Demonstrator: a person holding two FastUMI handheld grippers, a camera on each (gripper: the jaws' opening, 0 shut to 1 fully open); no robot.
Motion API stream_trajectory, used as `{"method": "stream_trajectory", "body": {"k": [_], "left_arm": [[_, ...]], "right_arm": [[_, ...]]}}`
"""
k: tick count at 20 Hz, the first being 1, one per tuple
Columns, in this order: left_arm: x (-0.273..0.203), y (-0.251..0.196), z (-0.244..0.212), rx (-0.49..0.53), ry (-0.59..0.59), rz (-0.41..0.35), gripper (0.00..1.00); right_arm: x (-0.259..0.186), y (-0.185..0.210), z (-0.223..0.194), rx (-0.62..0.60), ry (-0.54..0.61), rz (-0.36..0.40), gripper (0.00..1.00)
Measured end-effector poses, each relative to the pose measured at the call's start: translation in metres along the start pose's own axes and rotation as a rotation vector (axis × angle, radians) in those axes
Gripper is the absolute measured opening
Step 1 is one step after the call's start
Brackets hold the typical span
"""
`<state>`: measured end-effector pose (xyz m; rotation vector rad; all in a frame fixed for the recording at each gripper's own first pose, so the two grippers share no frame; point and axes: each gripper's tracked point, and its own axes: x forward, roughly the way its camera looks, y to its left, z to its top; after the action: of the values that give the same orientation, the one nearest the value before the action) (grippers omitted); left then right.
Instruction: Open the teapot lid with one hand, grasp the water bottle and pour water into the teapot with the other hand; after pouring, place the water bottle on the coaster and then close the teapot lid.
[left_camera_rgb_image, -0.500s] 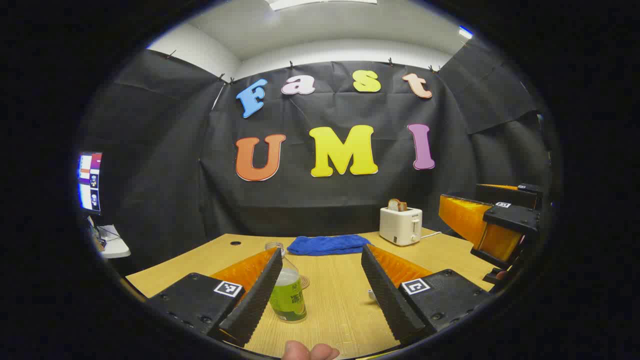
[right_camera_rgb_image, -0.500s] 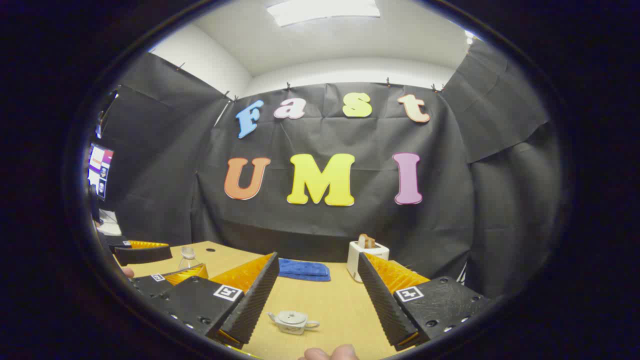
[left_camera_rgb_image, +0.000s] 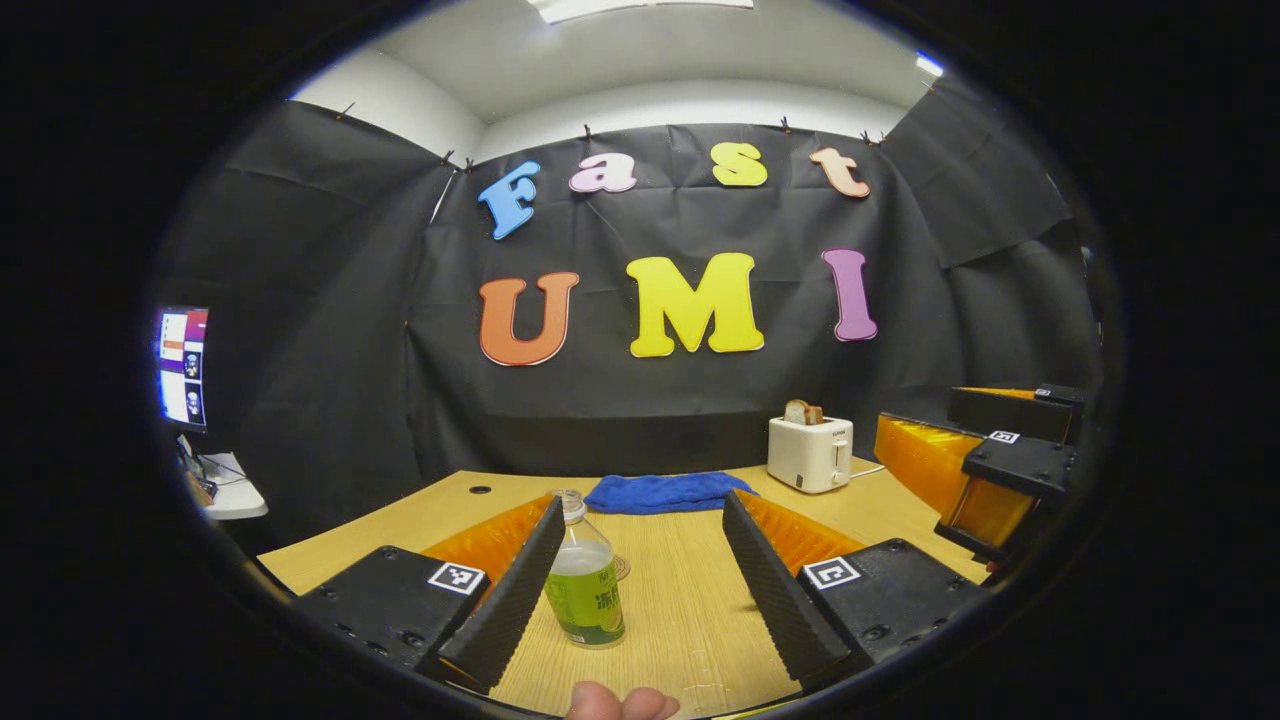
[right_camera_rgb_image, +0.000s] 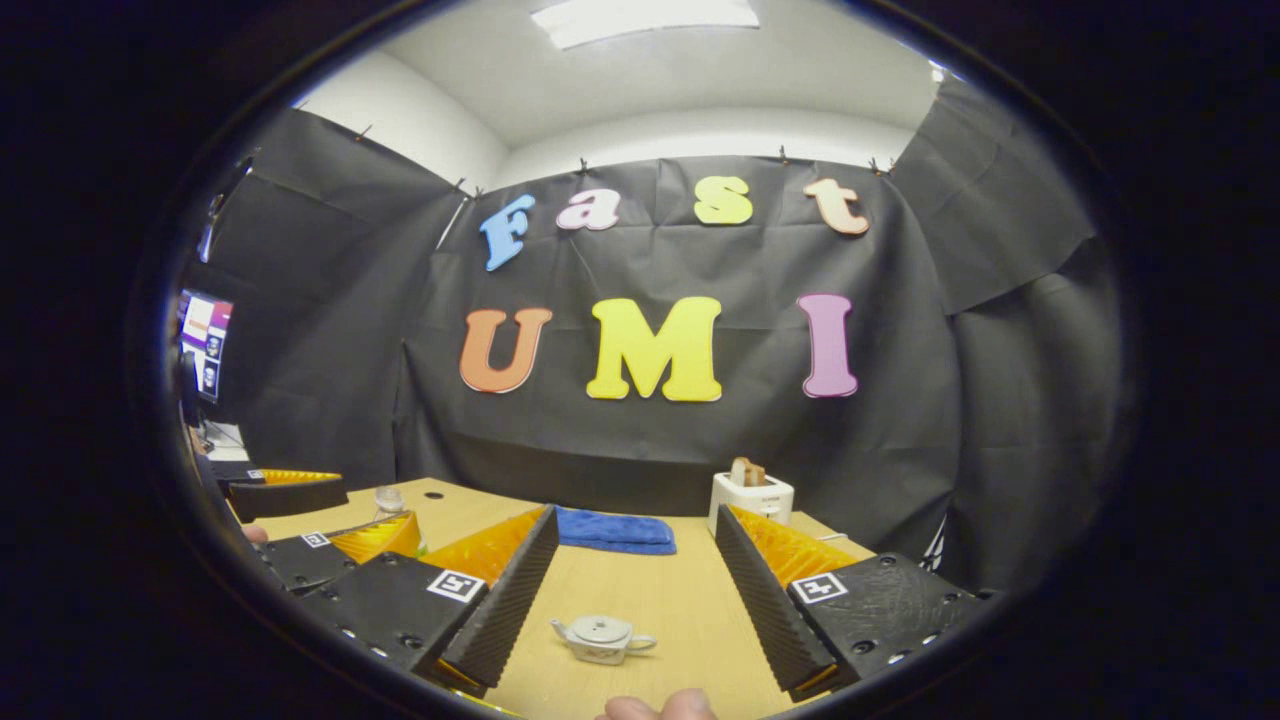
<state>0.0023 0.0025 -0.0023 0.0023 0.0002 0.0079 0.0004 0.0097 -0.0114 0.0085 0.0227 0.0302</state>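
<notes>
Both grippers have eased forward, fingers spread, holding nothing: left gripper (left_camera_rgb_image: 640, 580) nearing the bottle (left_camera_rgb_image: 585, 590) mid-table, right gripper (right_camera_rgb_image: 635, 590) nearing the teapot (right_camera_rgb_image: 603, 639) (lid on) by the near edge.

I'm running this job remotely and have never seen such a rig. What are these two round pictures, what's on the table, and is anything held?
Each picture comes from a camera riding on a handheld gripper, looking along its two fingers. In the left gripper view, the left gripper stands open before the water bottle. In the right gripper view, the right gripper stands open before the teapot, its lid on. A blue cloth and a toaster sit farther back on the wooden table. Nothing is held.
</notes>
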Motion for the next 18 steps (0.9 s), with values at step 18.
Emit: {"method": "stream_trajectory", "body": {"k": [18], "left_arm": [[0.001,0.002,-0.005,-0.009,0.011,0.007,0.99]], "right_arm": [[0.003,-0.003,-0.029,0.005,0.065,0.001,0.95]]}}
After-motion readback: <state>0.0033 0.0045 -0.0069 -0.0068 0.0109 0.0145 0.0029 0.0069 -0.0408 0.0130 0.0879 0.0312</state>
